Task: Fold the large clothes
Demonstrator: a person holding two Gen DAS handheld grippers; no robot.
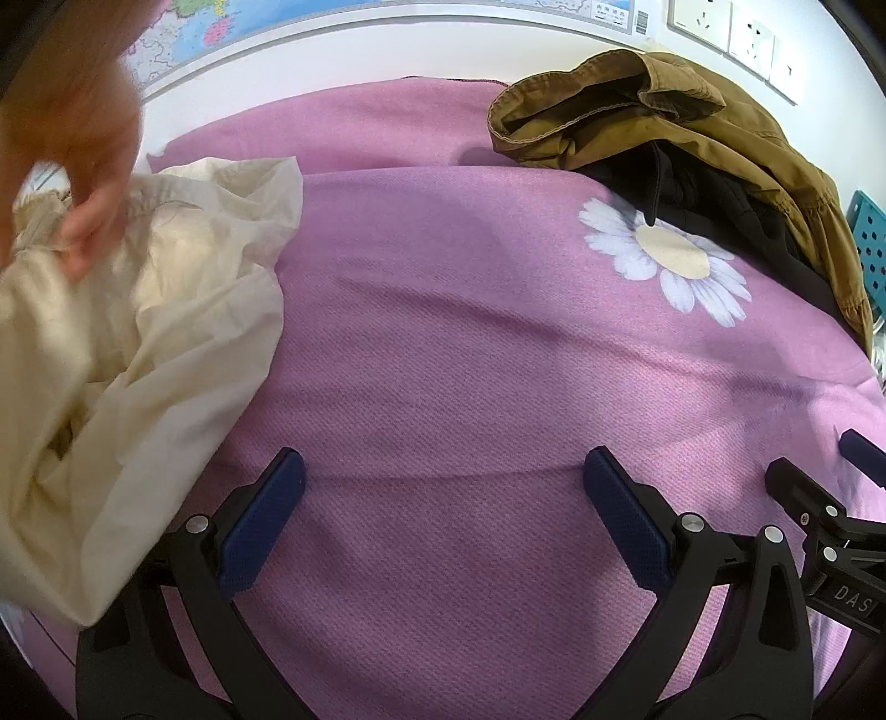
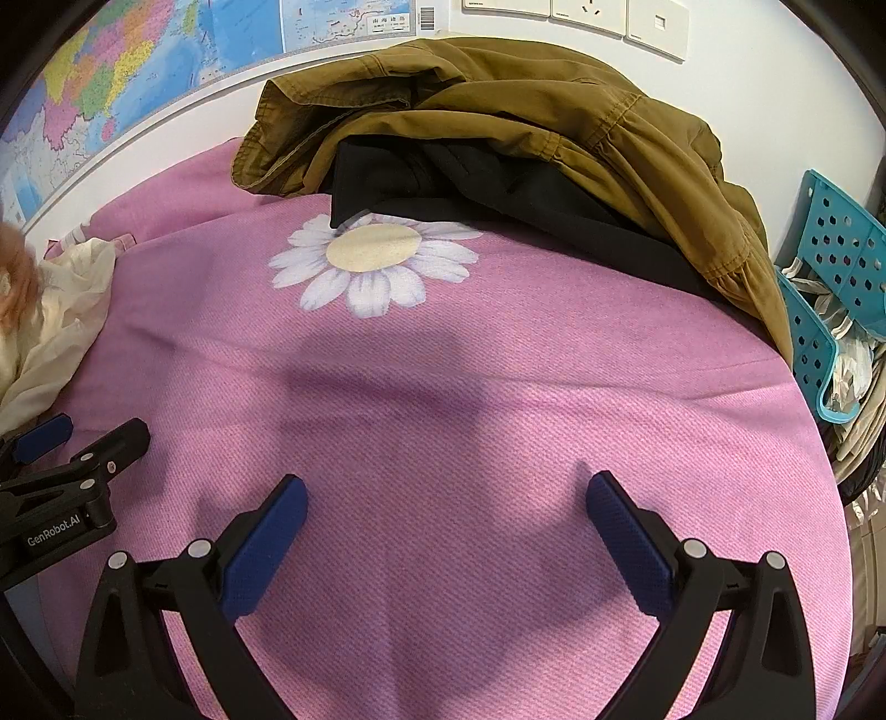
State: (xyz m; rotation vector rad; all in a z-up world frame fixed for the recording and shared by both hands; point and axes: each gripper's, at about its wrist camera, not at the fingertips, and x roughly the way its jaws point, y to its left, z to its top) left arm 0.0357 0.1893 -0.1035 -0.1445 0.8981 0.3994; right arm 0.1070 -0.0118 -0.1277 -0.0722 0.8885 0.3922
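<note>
A cream garment (image 1: 138, 343) lies bunched at the left of the pink bedspread (image 1: 470, 360), and a person's bare hand (image 1: 72, 149) grips its top edge. The same cream garment (image 2: 61, 310) shows at the left edge of the right wrist view. An olive-brown jacket (image 2: 526, 122) is heaped over a black garment (image 2: 498, 194) at the back right. My left gripper (image 1: 443, 487) stands open over bare bedspread, right of the cream cloth. My right gripper (image 2: 446, 509) is also open over the pink bedspread (image 2: 443, 387), holding nothing. Each gripper appears at the edge of the other's view.
A white daisy print (image 2: 376, 260) marks the spread in front of the jacket pile. A teal perforated basket (image 2: 830, 288) with cloth in it stands off the bed's right side. A wall map (image 2: 166, 61) and wall sockets (image 2: 581, 16) line the back wall.
</note>
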